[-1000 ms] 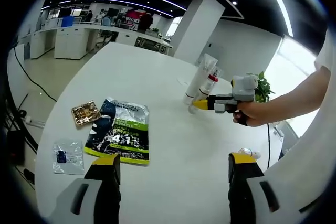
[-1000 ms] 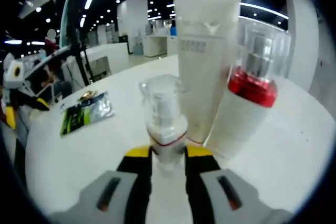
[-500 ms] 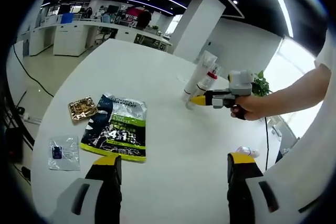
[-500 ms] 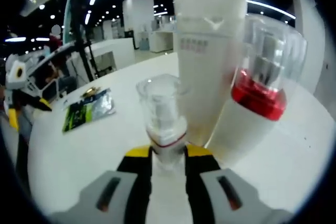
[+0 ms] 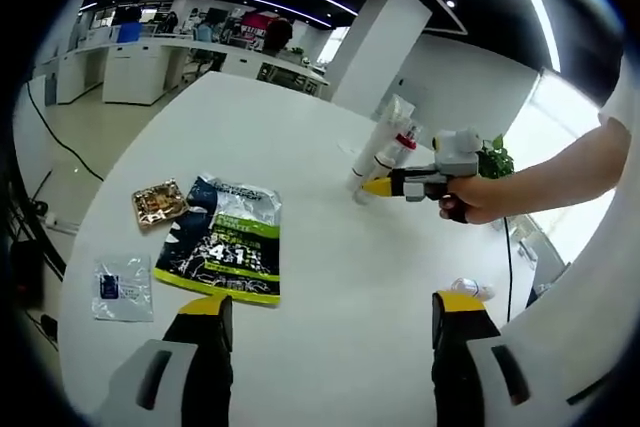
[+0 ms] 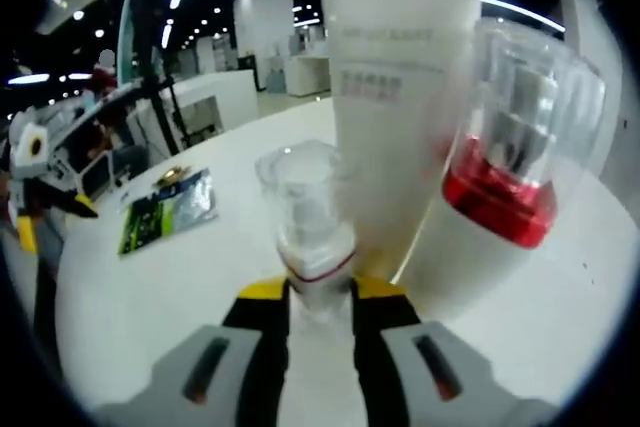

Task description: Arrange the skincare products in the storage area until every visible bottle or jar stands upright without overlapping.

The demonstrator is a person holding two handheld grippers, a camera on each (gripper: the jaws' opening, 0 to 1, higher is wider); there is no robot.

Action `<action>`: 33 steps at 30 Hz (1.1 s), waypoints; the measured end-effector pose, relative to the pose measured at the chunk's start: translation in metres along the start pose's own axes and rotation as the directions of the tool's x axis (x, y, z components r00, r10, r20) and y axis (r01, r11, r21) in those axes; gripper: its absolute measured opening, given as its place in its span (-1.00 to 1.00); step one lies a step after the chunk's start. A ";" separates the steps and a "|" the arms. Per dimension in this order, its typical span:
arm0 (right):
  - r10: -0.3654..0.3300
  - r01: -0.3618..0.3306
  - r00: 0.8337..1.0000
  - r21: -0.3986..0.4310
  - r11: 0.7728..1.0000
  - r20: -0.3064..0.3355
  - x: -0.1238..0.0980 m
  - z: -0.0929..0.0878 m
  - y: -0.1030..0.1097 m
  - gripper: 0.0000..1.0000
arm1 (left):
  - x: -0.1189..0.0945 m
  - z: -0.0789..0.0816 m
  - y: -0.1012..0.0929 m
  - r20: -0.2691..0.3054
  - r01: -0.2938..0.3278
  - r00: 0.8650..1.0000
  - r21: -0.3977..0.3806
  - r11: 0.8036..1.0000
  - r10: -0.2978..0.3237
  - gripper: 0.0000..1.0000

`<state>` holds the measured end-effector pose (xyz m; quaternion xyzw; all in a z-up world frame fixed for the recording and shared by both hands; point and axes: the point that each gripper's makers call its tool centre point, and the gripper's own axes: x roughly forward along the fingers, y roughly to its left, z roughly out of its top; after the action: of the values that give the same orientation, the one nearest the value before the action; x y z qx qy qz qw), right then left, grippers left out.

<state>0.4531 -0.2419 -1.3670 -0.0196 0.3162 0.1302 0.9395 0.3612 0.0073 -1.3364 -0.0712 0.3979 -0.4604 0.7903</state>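
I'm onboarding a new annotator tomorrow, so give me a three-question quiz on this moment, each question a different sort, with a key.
1. True or false: the right gripper is shut on a small clear-capped bottle.
2. Multiple choice: what stands right behind that bottle in the right gripper view? A) a green pouch B) a tall white tube C) a plant
3. Fill in: the bottle beside the tall white tube has a ___ collar under its clear cap.

Key
1. True.
2. B; the green pouch lies flat on the white table, far off.
3. Red, on the red-collared bottle.
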 end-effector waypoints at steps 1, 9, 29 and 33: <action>-0.002 0.002 1.000 0.005 1.000 -0.007 0.000 -0.001 0.000 -0.55 | 0.000 0.000 0.000 0.002 0.000 1.000 0.001 1.000 0.000 0.68; -0.009 0.009 1.000 0.016 1.000 -0.022 -0.005 -0.006 -0.002 -0.53 | 0.000 0.000 -0.002 0.009 0.000 1.000 -0.001 1.000 0.000 0.68; -0.070 0.074 0.994 0.049 0.996 -0.085 -0.011 -0.013 -0.005 -0.55 | -0.019 -0.012 -0.001 0.036 -0.019 0.999 -0.018 1.000 0.020 0.65; -0.071 0.076 0.993 0.058 0.995 -0.091 -0.016 -0.015 -0.002 -0.55 | -0.023 -0.017 -0.002 0.040 -0.019 0.999 -0.018 1.000 0.020 0.64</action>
<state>0.4327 -0.2490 -1.3698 -0.0083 0.3604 0.0847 0.9289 0.3422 0.0288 -1.3334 -0.0836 0.3869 -0.4475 0.8019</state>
